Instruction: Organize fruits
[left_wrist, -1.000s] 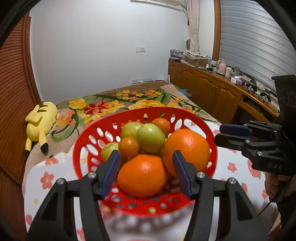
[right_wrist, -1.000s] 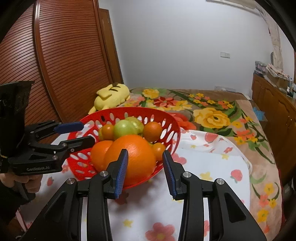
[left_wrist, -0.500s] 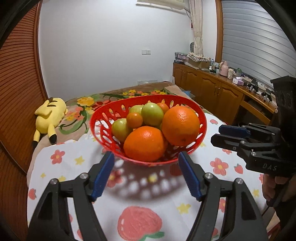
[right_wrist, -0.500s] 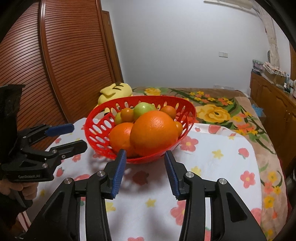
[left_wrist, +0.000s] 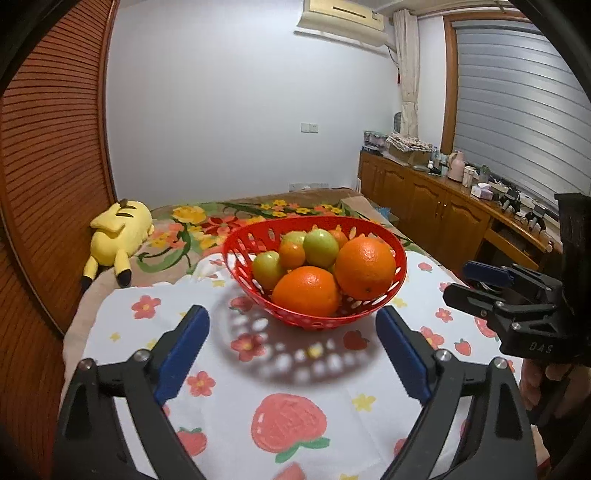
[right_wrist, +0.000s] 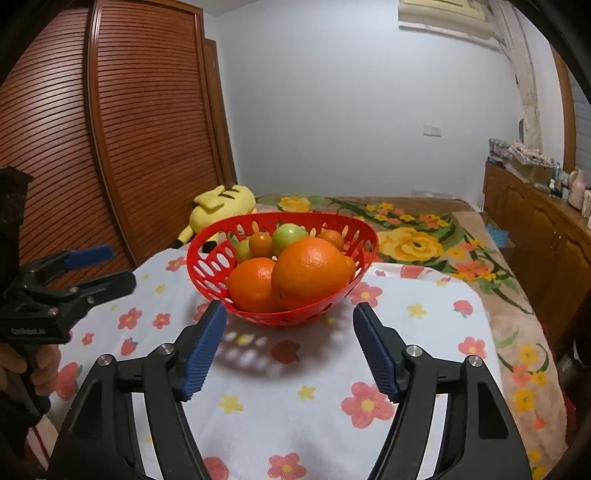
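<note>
both grippers' jaws wider, farther from fruit basket (left_wrist: 369, 225) than before

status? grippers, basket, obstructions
Left gripper and right gripper opening, empty. Red basket holds all visible fruit, on floral cloth. Nothing in the way.

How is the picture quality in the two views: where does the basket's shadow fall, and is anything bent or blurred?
Left wrist view: the red basket casts a hole-dotted shadow on the cloth toward the camera; fisheye bends the slatted door; fruit is sharp. Right wrist view: the same dotted shadow lies before the basket; dark corners frame the curved picture.
</note>
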